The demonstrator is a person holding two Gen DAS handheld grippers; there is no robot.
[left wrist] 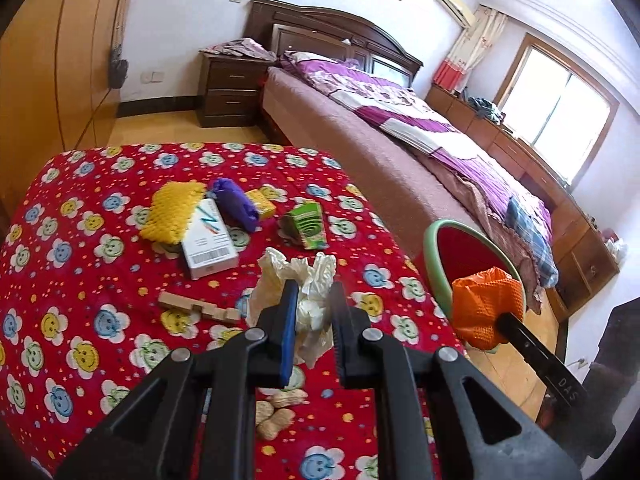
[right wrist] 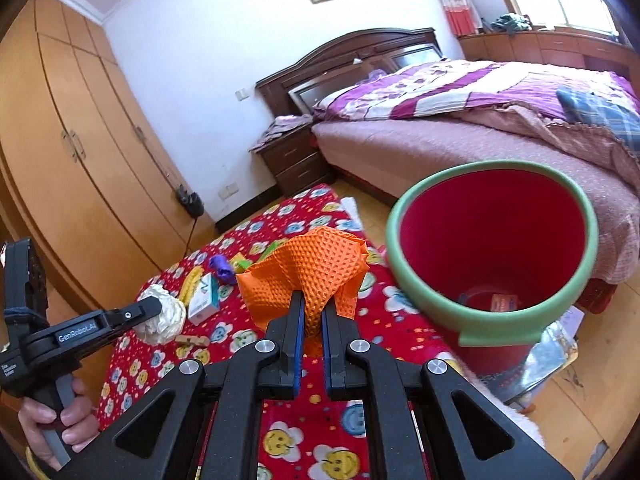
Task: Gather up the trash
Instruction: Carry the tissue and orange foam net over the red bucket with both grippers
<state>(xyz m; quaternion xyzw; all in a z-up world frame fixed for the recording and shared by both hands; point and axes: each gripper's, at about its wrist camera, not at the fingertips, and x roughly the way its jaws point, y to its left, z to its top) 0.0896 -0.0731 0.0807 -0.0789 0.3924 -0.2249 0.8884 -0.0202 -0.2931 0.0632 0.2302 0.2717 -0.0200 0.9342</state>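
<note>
My left gripper is shut on a crumpled white paper, held a little above the red flowered tablecloth. The right wrist view shows the same gripper and paper at the left, with a hand on the handle. My right gripper is shut on an orange waffle-textured sheet, also seen as an orange sheet in the left wrist view. A red bin with a green rim stands just right of the sheet. It appears again as the bin in the left wrist view.
On the cloth lie a yellow foam net, a white box, a purple wad, a small yellow box, a green carton, a wooden piece and peanuts. A bed stands behind the bin.
</note>
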